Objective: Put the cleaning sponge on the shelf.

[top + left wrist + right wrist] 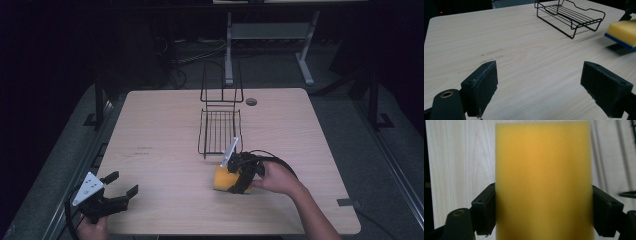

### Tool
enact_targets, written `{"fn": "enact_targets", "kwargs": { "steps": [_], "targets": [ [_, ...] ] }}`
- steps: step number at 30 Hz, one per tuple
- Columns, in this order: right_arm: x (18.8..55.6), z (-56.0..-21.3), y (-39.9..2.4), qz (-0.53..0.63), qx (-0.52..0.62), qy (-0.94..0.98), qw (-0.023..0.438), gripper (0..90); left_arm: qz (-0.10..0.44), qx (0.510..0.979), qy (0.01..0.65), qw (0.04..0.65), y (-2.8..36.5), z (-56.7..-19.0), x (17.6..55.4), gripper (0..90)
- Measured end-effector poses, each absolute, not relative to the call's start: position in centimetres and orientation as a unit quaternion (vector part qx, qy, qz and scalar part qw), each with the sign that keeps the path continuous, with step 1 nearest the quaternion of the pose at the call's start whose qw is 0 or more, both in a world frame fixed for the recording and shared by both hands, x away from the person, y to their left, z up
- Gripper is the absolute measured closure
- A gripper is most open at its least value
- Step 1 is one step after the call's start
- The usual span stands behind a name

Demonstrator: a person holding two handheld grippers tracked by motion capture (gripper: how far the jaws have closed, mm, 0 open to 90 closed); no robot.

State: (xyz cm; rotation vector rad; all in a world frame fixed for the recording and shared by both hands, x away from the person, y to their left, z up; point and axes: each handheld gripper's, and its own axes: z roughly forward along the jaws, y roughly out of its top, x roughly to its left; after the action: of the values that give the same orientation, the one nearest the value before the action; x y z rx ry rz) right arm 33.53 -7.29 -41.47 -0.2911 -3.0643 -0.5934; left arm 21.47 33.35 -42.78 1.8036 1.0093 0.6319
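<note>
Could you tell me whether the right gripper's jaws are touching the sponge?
Touching. The right gripper view shows the right gripper with both jaws pressed flush against the sides of the sponge, no gap on either side.

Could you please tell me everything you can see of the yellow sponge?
The sponge is a rectangular block of yellow foam with a thin blue layer on its underside, visible in the left gripper view. The right gripper is shut on it, one black jaw pressing each long side. It sits near the table's front right, just in front of the black wire rack, seemingly lifted slightly above the wood, casting a shadow beneath.
</note>
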Motion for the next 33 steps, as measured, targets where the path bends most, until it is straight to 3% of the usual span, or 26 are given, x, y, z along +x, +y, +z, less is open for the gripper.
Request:
{"fn": "enact_targets", "kwargs": {
  "steps": [33],
  "targets": [
    [38.3,-38.3,-4.6,-0.2,-0.092,-0.975,0.031,20.8,0.25,0.736,0.413,0.474,33.5,-42.9,22.0,13.4]
  ]
}}
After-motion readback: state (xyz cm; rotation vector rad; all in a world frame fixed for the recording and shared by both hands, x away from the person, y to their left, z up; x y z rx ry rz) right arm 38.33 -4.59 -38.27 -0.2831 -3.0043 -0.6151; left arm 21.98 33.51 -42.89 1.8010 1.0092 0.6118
